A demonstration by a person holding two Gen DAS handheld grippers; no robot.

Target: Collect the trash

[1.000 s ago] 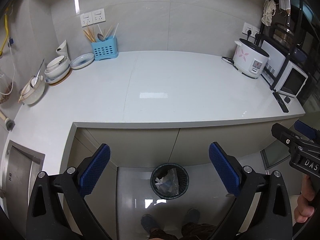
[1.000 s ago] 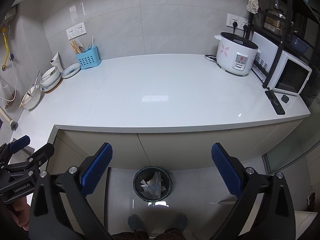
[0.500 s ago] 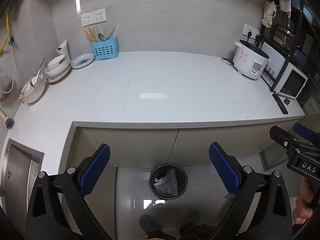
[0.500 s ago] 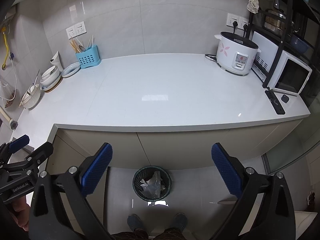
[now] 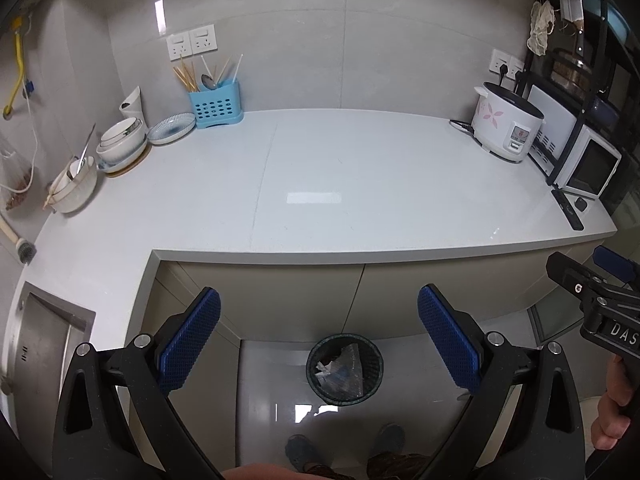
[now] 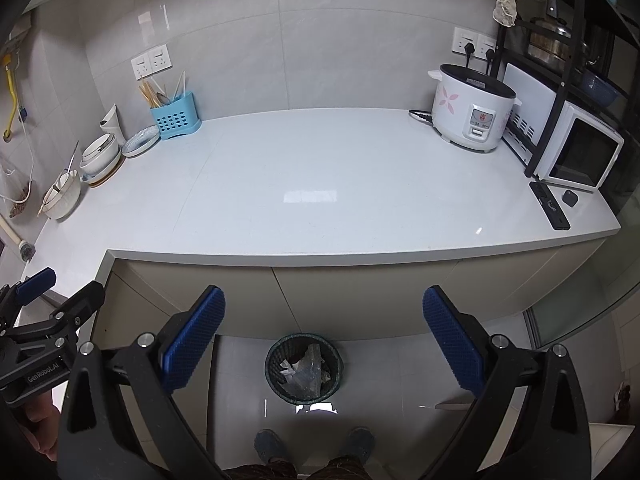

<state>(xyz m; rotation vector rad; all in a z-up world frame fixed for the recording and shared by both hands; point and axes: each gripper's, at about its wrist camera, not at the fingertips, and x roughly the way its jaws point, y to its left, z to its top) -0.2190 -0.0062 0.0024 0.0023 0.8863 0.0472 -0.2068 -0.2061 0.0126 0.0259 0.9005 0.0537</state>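
A dark mesh waste bin (image 5: 345,368) (image 6: 303,368) stands on the floor in front of the cabinets, holding crumpled clear plastic and paper trash (image 5: 340,370) (image 6: 304,372). My left gripper (image 5: 318,338) hangs open above and in front of it, nothing between its blue pads. My right gripper (image 6: 324,336) is also open and empty, high over the same bin. Each gripper shows at the edge of the other's view. The white countertop (image 5: 340,192) (image 6: 320,188) carries no loose trash that I can see.
Bowls (image 5: 120,140), a plate and a blue utensil holder (image 5: 216,106) line the counter's left back. A rice cooker (image 6: 472,112), toaster oven (image 6: 576,156) and remote (image 6: 549,205) sit right. A sink (image 5: 44,344) is lower left. The person's feet (image 6: 312,446) stand before the bin.
Both views have drifted slightly; the bin sits a little higher in frame. Both grippers stay open and empty.
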